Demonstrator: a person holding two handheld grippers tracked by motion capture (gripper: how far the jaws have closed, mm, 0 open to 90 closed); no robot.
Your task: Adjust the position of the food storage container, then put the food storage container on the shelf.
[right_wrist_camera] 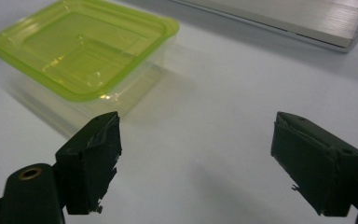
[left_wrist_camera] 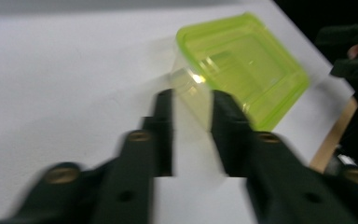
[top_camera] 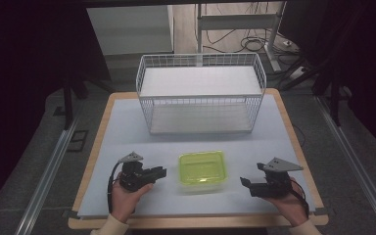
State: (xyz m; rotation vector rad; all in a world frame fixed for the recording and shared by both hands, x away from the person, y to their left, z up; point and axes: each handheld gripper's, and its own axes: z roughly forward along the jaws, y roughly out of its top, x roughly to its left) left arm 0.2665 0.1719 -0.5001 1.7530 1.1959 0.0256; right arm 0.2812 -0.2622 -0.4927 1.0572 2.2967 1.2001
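Green-lidded container sits closed on the tabletop, between both grippers. Left gripper fingers part-open, empty, approaching; right gripper wide open, empty. Next: square up, grasp.

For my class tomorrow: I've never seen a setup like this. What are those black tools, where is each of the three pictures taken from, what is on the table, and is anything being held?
A person sits at a table and holds a tool in each hand: the left hand-held gripper and the right hand-held gripper, each with two black jaws. The high view looks down from above the person. The two other pictures come from cameras that ride on the grippers and look along their jaws. On the table stand a clear container with a green lid and, behind it, a white wire basket. Nothing is held: both pairs of jaws are open, with the container lying between the two grippers.
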